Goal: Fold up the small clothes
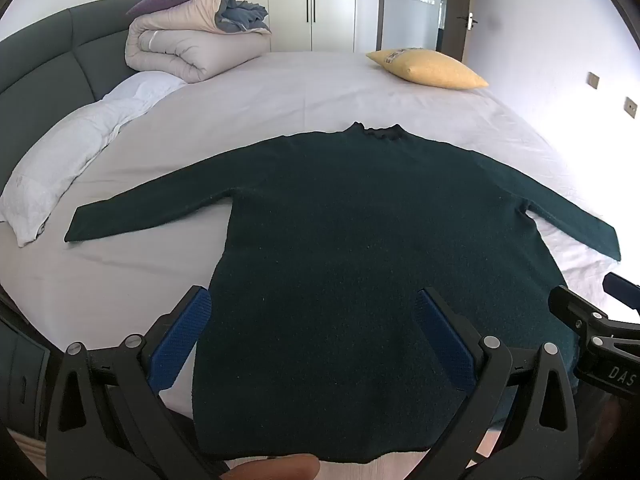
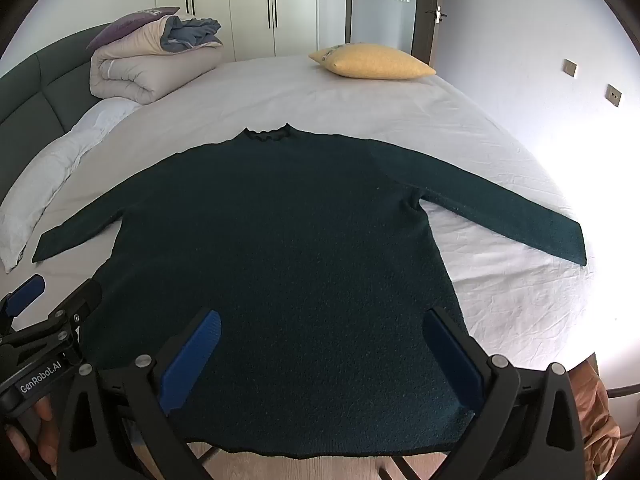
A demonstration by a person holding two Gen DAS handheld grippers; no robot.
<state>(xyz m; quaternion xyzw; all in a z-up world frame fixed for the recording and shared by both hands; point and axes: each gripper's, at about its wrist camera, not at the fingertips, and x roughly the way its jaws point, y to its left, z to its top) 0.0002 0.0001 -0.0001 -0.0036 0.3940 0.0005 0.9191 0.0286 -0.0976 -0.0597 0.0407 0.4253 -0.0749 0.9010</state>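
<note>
Dark green sweater (image 1: 360, 220) flat at bed (image 1: 300, 80) near edge, sleeves out; left gripper (image 1: 316, 336), right gripper (image 2: 324, 356) spread wide, gripping nothing.

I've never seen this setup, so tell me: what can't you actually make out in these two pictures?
- Sweater hem corners: both views, covered by the open left gripper and right gripper.
- Print on yellow pillow: too small, both views.
- Bed beyond right sleeve: glare, right wrist view.
</note>
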